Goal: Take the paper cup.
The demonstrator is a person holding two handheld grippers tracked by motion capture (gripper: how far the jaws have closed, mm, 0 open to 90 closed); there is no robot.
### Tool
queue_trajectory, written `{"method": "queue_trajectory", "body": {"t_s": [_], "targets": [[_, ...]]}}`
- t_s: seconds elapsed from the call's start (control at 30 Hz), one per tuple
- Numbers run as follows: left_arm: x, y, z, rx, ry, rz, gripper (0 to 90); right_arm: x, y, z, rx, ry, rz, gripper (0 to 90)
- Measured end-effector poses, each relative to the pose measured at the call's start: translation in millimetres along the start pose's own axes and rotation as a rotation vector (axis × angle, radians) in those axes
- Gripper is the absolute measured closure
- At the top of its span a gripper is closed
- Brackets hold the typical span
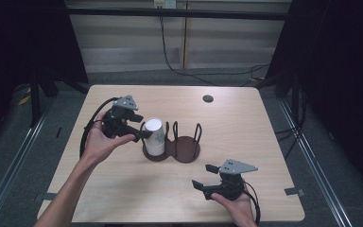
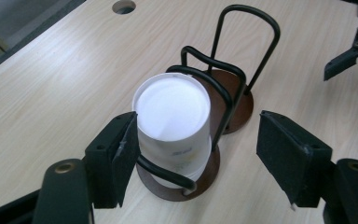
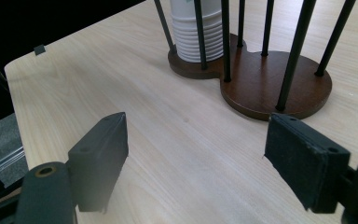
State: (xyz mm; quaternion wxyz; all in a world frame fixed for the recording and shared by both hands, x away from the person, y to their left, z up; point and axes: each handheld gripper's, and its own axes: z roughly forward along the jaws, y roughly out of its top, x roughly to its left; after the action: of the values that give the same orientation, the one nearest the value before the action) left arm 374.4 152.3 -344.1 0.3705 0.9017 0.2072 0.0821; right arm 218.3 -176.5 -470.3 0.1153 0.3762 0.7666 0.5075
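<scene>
A stack of upturned white paper cups [image 1: 154, 135] [image 2: 172, 107] [image 3: 193, 32] stands in the left ring of a dark two-ring wire cup holder [image 1: 185, 150] [image 2: 238, 100] [image 3: 261, 79] at the middle of the table; the right ring holds nothing. My left gripper [image 1: 144, 134] [image 2: 207, 158] reaches in from the left at the top of the stack. Its jaws stand open: one pad is close beside the cup's wall, the other well clear of it. Near the table's front edge my right gripper [image 1: 202, 176] [image 3: 196, 163] [image 2: 354, 46] points toward the holder, open with nothing between its jaws.
A round cable hole [image 1: 208, 98] [image 2: 123, 6] sits near the table's far edge. The light wooden table [image 1: 246, 123] has bare surface to the right of the holder and in front of it. Cables lie on the floor [image 1: 208, 75] beyond the table.
</scene>
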Motion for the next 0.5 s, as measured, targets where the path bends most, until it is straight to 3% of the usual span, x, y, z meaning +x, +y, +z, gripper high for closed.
{"method": "queue_trajectory", "body": {"t_s": [0.2,0.27,0.4,0.5], "targets": [[7.6,6.9,-0.7,0.048,-0.013,0.008,22.2,-0.9,0.1,-0.4,0.000,-0.002,0.001,20.7],[9.3,9.6,-0.1,0.058,0.002,0.016,24.5,-1.4,-0.1,-0.7,0.001,-0.002,0.005,20.3],[11.9,15.5,4.5,0.076,-0.014,0.012,30.1,-0.7,0.0,-0.9,-0.001,0.000,-0.004,19.3],[13.0,23.6,11.9,0.132,-0.017,0.027,30.7,-0.5,-0.3,-0.5,0.000,0.005,-0.006,18.6]]}}
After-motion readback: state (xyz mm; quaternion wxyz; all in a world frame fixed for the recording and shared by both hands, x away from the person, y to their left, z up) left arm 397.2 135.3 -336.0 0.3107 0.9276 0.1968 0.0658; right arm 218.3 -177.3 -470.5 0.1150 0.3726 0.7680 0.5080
